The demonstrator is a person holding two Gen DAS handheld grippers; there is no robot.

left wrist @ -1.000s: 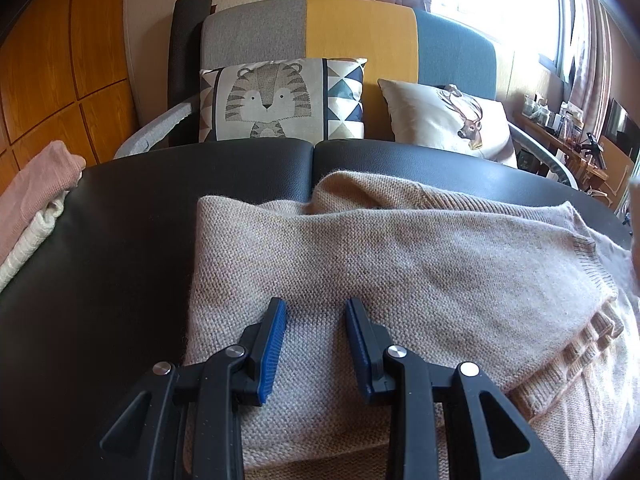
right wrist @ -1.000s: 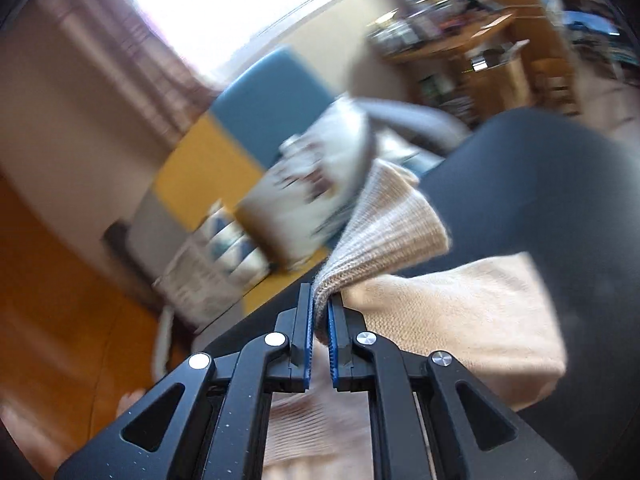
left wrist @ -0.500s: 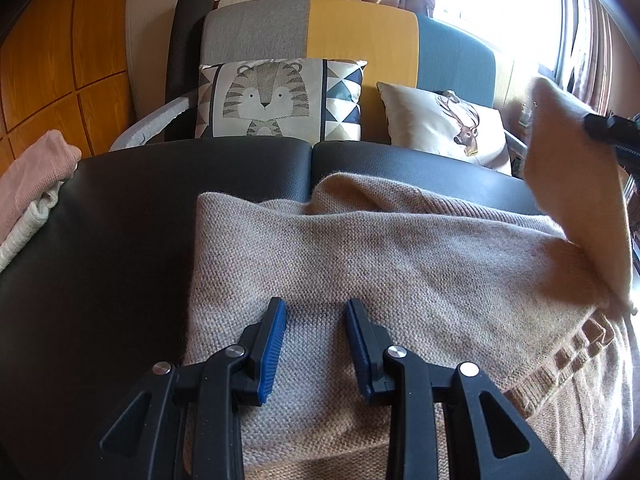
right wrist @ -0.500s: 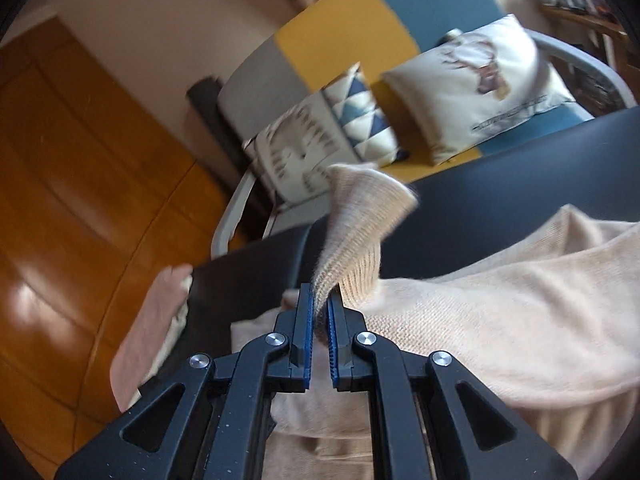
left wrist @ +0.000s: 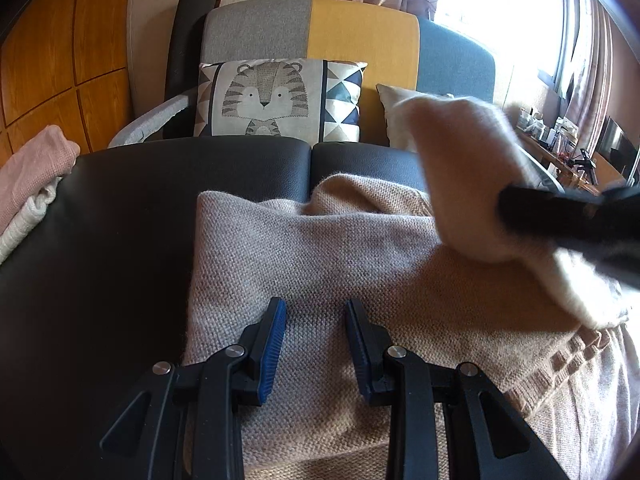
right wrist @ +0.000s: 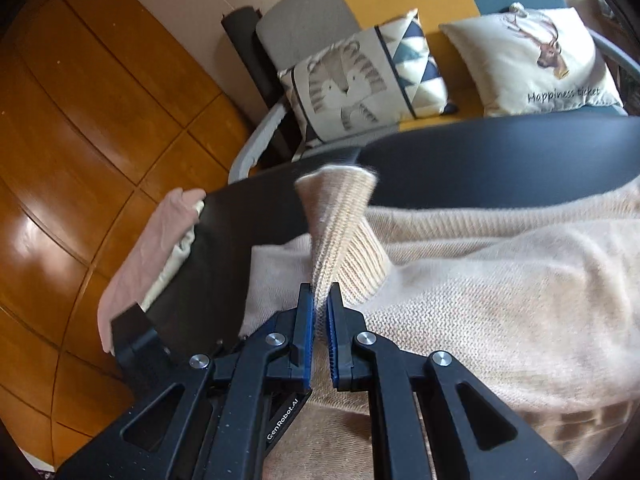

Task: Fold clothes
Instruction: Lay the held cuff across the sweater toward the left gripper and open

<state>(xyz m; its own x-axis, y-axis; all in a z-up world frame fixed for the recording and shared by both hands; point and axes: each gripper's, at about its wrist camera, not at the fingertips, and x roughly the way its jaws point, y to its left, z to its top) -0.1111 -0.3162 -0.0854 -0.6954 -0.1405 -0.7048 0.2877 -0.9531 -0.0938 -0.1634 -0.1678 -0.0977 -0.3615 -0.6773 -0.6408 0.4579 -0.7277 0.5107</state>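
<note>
At far left a folded pink garment [left wrist: 28, 168] rests on the black counter [left wrist: 120, 240]. The left gripper [left wrist: 316, 340] hovers over the beige knit sweater [left wrist: 320, 264] spread across the counter, fingers apart with nothing between them. On the right, the right gripper [right wrist: 320, 312] has its fingers clamped on the sweater's ribbed cuff [right wrist: 340, 232], lifted above the body.

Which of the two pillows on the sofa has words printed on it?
The cream deer pillow, on the right. It reads "Happiness ticket" under the deer. The tiger pillow beside it shows only a tiger and triangles.
</note>
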